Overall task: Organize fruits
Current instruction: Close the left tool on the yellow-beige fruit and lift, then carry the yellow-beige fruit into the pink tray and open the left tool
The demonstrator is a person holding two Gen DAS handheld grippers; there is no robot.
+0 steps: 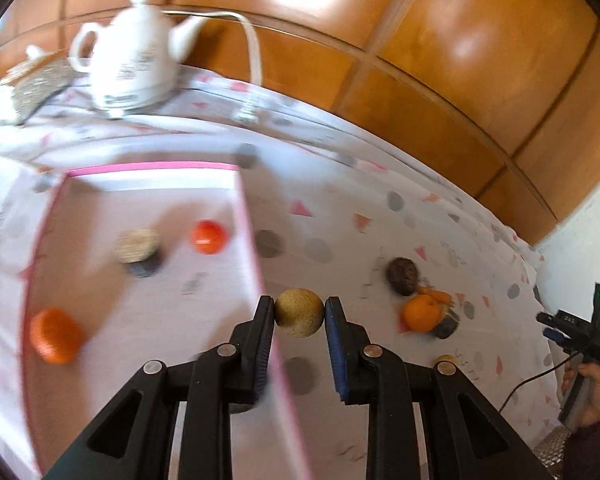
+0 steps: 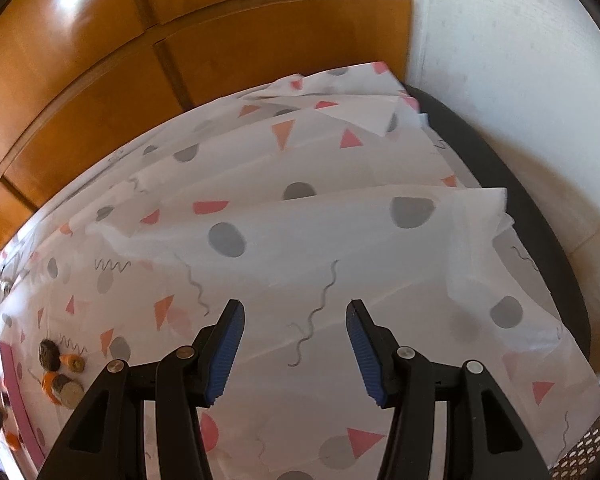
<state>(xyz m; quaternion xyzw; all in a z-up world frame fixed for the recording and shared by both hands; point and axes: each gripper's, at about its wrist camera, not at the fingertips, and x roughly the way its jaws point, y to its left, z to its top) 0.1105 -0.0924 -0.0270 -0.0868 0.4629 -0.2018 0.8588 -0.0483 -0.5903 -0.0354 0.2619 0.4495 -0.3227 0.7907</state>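
The left gripper (image 1: 299, 314) is clamping a tan round fruit (image 1: 299, 312) between its pads, holding it over the right wall of the pink-rimmed box (image 1: 249, 216), where an orange fruit (image 1: 56, 335) and a red fruit (image 1: 208, 237) are lying. The right gripper (image 2: 295, 346) is hanging partly open and empty above the patterned tablecloth (image 2: 340, 232), while more fruit, including an orange (image 1: 421, 313), is sitting on the cloth right of the box.

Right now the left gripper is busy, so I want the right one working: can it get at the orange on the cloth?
Probably yes. The right gripper stands open and empty over bare tablecloth, and nothing blocks the way to the orange, though other fruit crowds it.
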